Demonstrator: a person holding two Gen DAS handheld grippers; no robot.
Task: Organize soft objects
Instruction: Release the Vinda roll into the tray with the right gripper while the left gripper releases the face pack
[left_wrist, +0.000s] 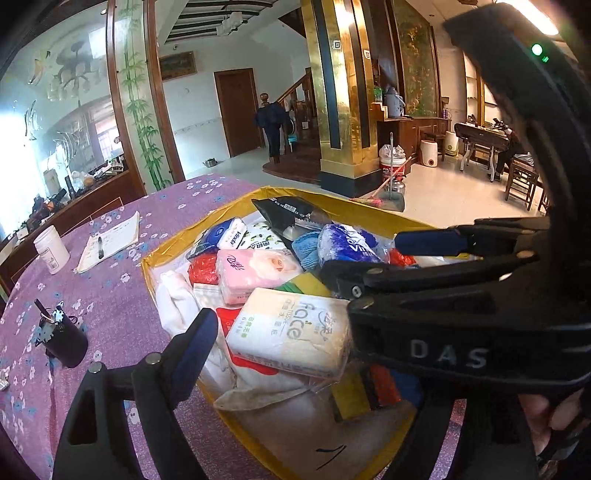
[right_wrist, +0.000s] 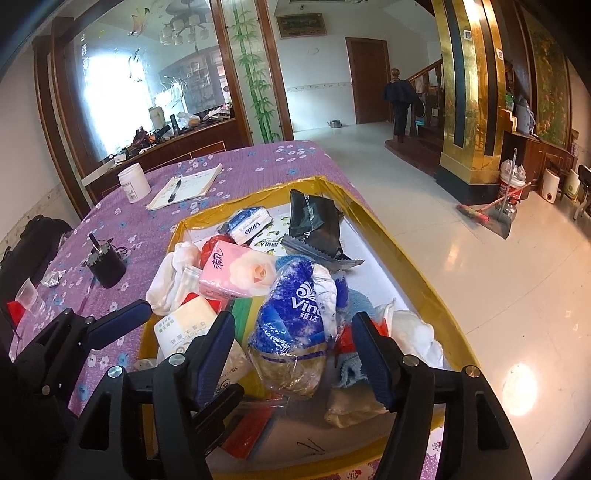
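Observation:
A gold-rimmed box (left_wrist: 203, 225) on the table holds a heap of soft packs and cloths. My left gripper (left_wrist: 295, 350) is open around a cream "face" tissue pack (left_wrist: 291, 332). Its left pad (left_wrist: 195, 343) stands just off the pack, and its right finger is hidden behind the right gripper's body. My right gripper (right_wrist: 293, 347) is open astride a blue Vinda pack (right_wrist: 295, 317), with neither pad pressing on it. A pink tissue pack (right_wrist: 236, 273), a black packet (right_wrist: 314, 221), a small Vinda pack (right_wrist: 247, 221) and white cloths (right_wrist: 170, 280) lie around them.
On the purple flowered tablecloth (left_wrist: 110, 295) stand a white jar (left_wrist: 51, 249), a notebook with a pen (left_wrist: 110, 242) and a dark cup (left_wrist: 64, 339). The table ends just right of the box, above the tiled floor (right_wrist: 480, 258). A broom (right_wrist: 487, 210) leans further off.

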